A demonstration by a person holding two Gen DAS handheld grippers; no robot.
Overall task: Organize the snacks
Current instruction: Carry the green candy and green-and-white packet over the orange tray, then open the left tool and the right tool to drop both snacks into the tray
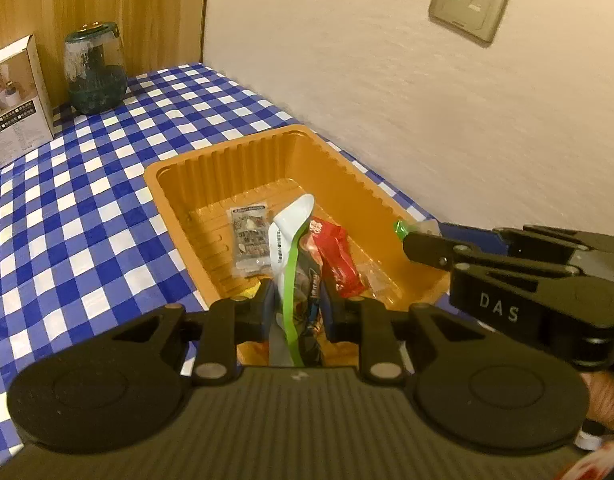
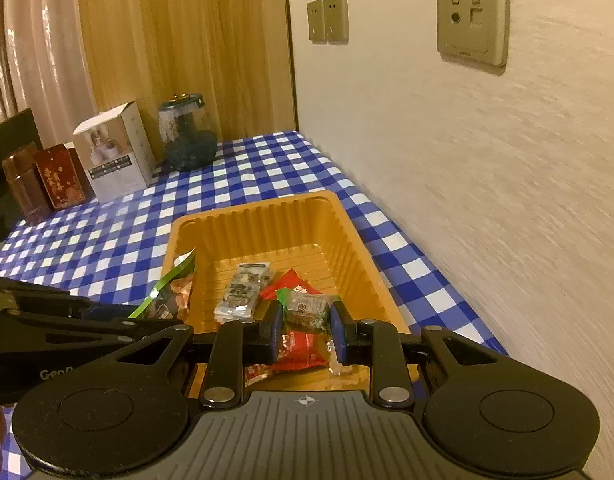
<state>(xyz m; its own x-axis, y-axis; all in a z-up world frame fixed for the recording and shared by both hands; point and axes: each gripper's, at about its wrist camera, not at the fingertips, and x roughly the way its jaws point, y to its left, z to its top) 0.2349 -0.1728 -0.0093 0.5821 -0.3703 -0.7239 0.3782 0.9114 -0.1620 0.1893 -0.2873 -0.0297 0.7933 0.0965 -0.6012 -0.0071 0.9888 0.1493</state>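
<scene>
A: What do the left tongs (image 1: 294, 312) hold?
B: They are clenched on a green-striped snack packet (image 1: 297, 264), upright over the near end of the orange tray (image 1: 175, 200).
A: And the right tongs (image 2: 305, 330)?
B: Clamped on a small brown sweet (image 2: 307, 312) with a green end, above the tray's near end too.
A: Inside the tray?
B: A red packet (image 2: 303, 354) and a grey packet (image 2: 243, 290) lie on its floor.
A: Beyond the tray?
B: On the checked worktop (image 1: 87, 208), a white box (image 2: 115, 156) and a glass jar (image 2: 187, 138).
</scene>
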